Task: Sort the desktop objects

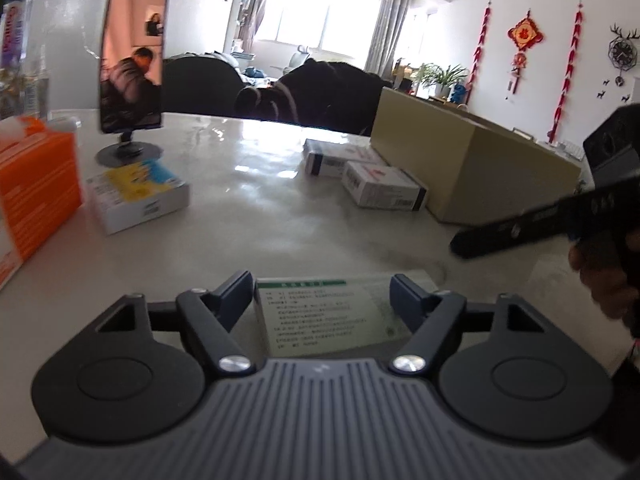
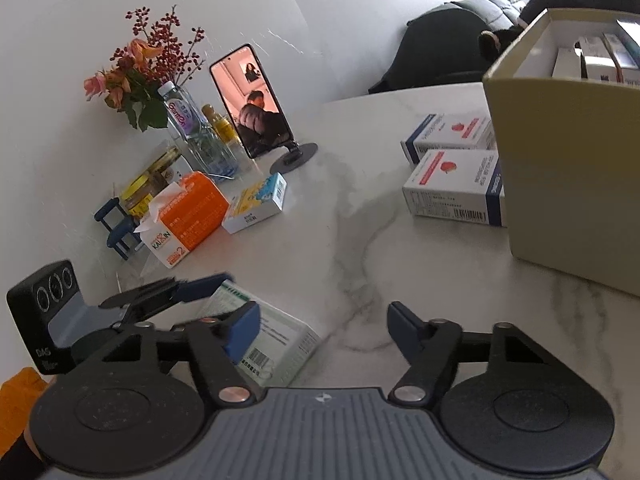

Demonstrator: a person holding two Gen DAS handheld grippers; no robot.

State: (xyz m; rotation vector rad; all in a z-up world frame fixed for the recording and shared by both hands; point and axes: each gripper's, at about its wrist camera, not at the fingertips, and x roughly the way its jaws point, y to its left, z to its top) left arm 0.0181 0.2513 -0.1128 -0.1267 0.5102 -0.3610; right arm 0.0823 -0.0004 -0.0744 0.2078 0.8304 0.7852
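Your left gripper (image 1: 324, 300) straddled a white carton with a green-edged printed label (image 1: 332, 316) lying flat on the pale marbled tabletop (image 1: 280, 216), its dark fingers wide on either side of the carton and, as far as the view showed, not yet pressing it; your right gripper (image 2: 324, 320) hung spread and empty just beside it. Further off, two white cartons with red-and-blue print (image 2: 452, 188) lay against the tall beige cardboard bin (image 2: 560, 200), which already held several cartons upright, while a white carton with a yellow-and-blue top (image 2: 256, 204) sat by the orange tissue box (image 2: 188, 216) near the phone on its stand (image 2: 252, 120). To take the green-labelled carton well, you would have squared the fingers to its long sides, closed evenly on the middle, and lifted level so it neither twisted nor slid on the glossy stone
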